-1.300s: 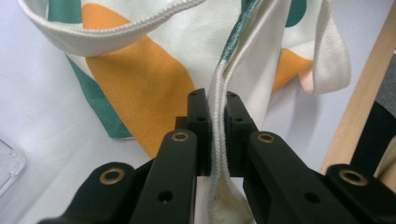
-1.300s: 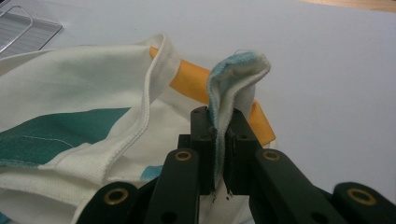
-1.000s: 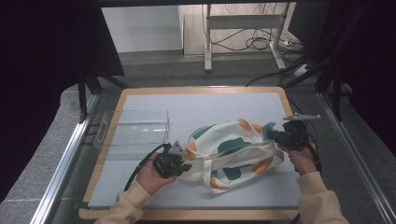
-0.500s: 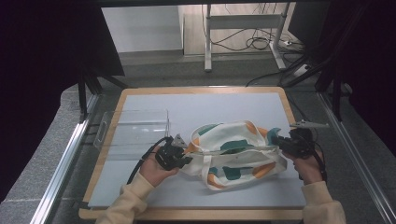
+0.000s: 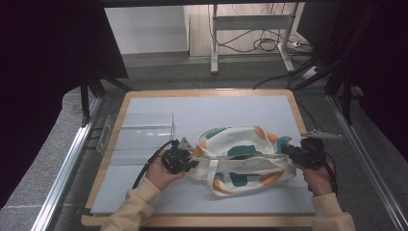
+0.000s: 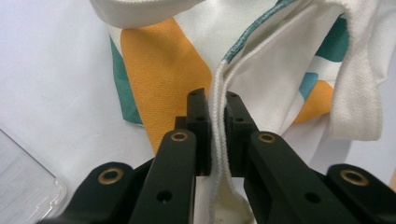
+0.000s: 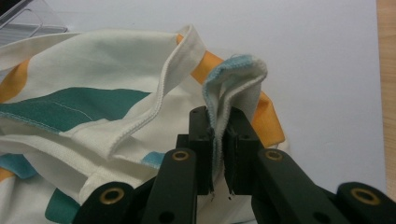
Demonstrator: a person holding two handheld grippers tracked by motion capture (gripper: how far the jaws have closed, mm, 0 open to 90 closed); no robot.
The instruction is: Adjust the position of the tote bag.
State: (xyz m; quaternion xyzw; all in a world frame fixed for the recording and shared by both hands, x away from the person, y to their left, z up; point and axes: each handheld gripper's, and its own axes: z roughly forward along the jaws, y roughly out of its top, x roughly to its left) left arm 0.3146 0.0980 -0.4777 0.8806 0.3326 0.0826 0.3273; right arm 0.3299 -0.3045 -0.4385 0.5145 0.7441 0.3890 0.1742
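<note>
Bag (image 5: 243, 154) pinched between both tools; clear tray (image 5: 139, 132) just left.

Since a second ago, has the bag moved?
Yes. The bag, pinched at either end by the left gripper and right gripper, has slid toward the person, away from the clear tray and the board's far edge.

In the high view you see the tabletop (image 5: 240, 108) evenly and softly lit, with only faint shadows; the surroundings at left and right fall to near black. The picture is slightly soft, and fine detail is lost. In both gripper views you get bright, diffuse light, crisp fabric weave (image 6: 289, 84) at mid-distance, and no glare on the matte black jaws.
</note>
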